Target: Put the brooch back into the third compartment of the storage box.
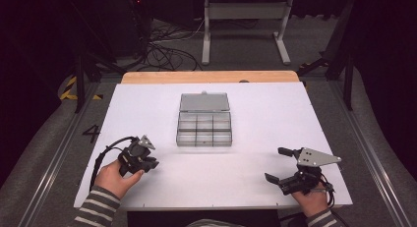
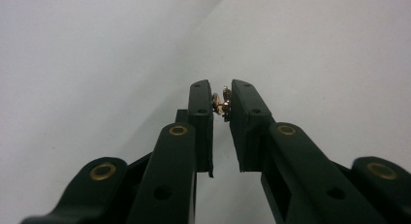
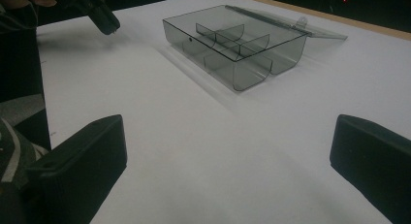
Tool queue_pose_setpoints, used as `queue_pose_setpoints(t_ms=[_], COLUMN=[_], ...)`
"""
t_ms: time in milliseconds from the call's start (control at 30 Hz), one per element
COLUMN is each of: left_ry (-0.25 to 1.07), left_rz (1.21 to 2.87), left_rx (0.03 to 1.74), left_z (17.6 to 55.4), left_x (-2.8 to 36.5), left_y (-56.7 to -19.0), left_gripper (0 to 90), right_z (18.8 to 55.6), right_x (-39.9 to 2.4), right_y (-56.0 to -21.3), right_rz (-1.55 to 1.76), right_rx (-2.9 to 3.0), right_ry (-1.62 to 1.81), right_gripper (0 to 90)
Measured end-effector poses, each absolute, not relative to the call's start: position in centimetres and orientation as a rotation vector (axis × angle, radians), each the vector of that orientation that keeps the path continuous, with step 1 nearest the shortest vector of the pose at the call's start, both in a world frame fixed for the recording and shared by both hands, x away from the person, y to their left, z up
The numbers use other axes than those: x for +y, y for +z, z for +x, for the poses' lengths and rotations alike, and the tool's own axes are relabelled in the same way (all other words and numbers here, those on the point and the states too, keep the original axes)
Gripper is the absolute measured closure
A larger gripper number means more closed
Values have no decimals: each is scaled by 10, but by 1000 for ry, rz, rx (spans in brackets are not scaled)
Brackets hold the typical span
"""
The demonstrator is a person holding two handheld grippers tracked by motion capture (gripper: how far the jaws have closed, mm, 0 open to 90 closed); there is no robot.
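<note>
A clear plastic compartment box point(image 1: 204, 128) with its lid folded back lies open in the middle of the white table point(image 1: 255, 114); it also stands in the right gripper view point(image 3: 237, 44). My left gripper point(image 1: 153, 163) sits at the front left, left of the box, and in its own view point(image 2: 222, 104) it is shut on a small brass-coloured metal part point(image 2: 223, 103) pinched between the jaw tips. At the front right my right gripper point(image 1: 278, 164) rests open, jaws wide apart with nothing between them point(image 3: 228, 151).
The box's compartments look empty from here. A wooden strip point(image 1: 209, 77) edges the table's far side. Beyond it stand a metal frame point(image 1: 246, 25) and loose cables on the floor. The left gripper point(image 3: 97, 15) appears at the top left of the right gripper view.
</note>
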State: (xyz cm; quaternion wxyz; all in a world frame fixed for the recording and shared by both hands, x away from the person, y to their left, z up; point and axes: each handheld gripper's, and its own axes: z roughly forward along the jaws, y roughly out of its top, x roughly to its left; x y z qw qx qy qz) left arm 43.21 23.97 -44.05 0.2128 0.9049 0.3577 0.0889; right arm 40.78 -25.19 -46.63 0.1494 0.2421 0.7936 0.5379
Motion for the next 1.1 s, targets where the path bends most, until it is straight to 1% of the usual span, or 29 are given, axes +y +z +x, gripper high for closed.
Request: queue_pose_setpoints(t_ms=[467, 700, 1000, 1100], left_ry=[289, 287, 402, 412], left_rz=[2392, 2318, 2251, 2222], left_rx=[993, 991, 954, 941], left_z=[430, 430, 423, 422], left_x=[248, 252, 251, 251], left_y=[-426, -420, -410, -406], left_gripper=[801, 801, 800, 800], right_z=[408, 408, 408, 408], right_x=[-252, -252, -252, -252], right_y=[-466, -466, -466, -466], right_rz=[698, 698, 700, 700], right_rx=[2282, 2282, 2281, 2282], right_ry=[1545, 1545, 1545, 1545], right_gripper=[6, 6, 6, 6])
